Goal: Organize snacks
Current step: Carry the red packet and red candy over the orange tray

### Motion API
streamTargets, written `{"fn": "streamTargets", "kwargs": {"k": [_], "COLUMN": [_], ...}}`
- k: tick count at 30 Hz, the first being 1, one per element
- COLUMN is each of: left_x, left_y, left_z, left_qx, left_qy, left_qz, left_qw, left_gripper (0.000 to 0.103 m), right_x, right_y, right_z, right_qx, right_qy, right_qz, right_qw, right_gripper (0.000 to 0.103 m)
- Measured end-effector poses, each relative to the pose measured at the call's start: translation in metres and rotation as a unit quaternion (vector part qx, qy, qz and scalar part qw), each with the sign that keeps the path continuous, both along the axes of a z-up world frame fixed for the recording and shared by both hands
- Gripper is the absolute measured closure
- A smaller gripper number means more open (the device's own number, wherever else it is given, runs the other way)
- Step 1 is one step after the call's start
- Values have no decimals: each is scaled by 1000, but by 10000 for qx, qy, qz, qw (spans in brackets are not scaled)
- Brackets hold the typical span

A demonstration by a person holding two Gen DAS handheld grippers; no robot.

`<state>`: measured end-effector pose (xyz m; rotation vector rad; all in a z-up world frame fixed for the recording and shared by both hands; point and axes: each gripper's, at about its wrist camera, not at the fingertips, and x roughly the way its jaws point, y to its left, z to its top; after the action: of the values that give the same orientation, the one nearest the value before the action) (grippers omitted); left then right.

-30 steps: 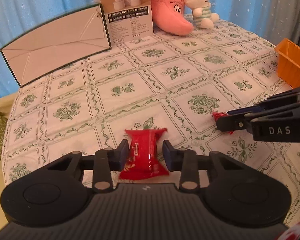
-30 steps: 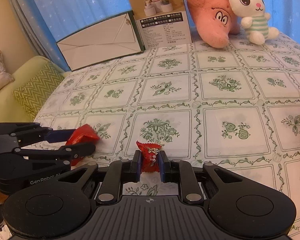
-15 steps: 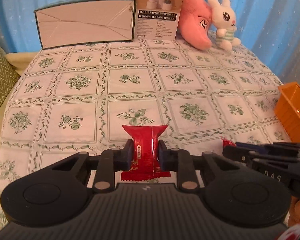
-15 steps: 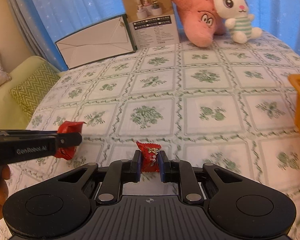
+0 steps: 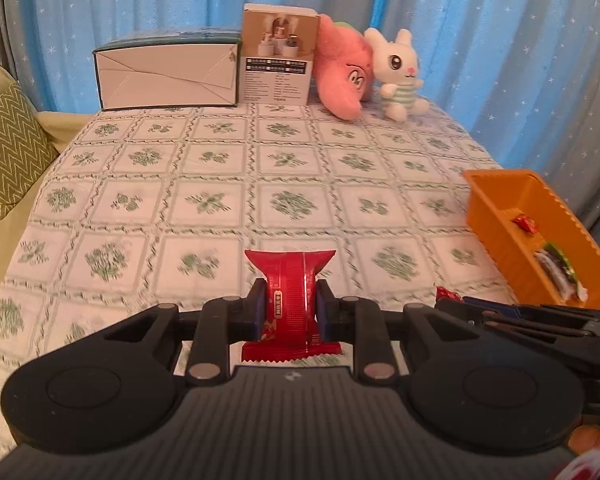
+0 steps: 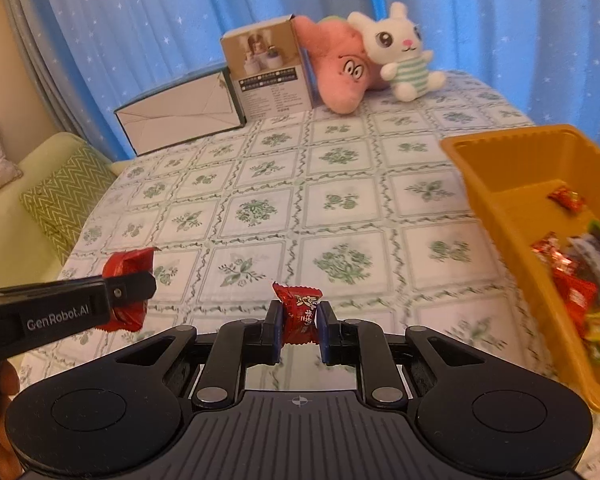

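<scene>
Your left gripper [image 5: 290,310] pinches a red snack packet [image 5: 290,280], your right gripper [image 6: 299,322] a red wrapped candy [image 6: 299,308]; the orange bin [image 6: 496,184] sits right, plush toys [image 6: 364,60] and boxes [image 5: 168,74] far across the counter [image 5: 220,184].

A bench [image 5: 228,200] in a green-patterned cloth is carrying, far beyond the tongs, a white box [image 5: 168,74], a printed carton [image 5: 278,56], a pink plush [image 5: 340,76], a white rabbit [image 5: 398,74]; an orange bin [image 5: 496,216] is sitting to their right

Blue starred curtains [image 5: 500,60], green sofa [image 6: 40,184], chevron cushion [image 5: 8,152].
</scene>
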<state>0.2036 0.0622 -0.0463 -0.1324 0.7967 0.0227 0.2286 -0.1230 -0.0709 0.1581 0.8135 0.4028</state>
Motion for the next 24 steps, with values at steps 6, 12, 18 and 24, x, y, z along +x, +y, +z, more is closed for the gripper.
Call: {"fn": "streamTargets", "kwargs": {"k": [6, 12, 18, 24], "left_x": [-35, -64, -79, -87], "left_y": [-33, -59, -78, -92], "left_z": [7, 17, 25, 29], "left_qx": [-36, -15, 1, -38], "left_qy": [119, 101, 92, 79], "left_qz": [16, -80, -205, -324], "left_qw": [9999, 9999, 9997, 9994], "left_gripper": [81, 81, 81, 81], "right_x": [-34, -62, -81, -90], "right_y": [-31, -56, -76, -95], "right_z": [16, 27, 35, 44], "right_qx": [-132, -233, -226, -293], "right_qy": [-145, -218, -230, -269], "right_qz": [-158, -233, -349, -469], "right_qw": [9997, 9992, 9989, 9981], "right_gripper": [85, 85, 85, 85]}}
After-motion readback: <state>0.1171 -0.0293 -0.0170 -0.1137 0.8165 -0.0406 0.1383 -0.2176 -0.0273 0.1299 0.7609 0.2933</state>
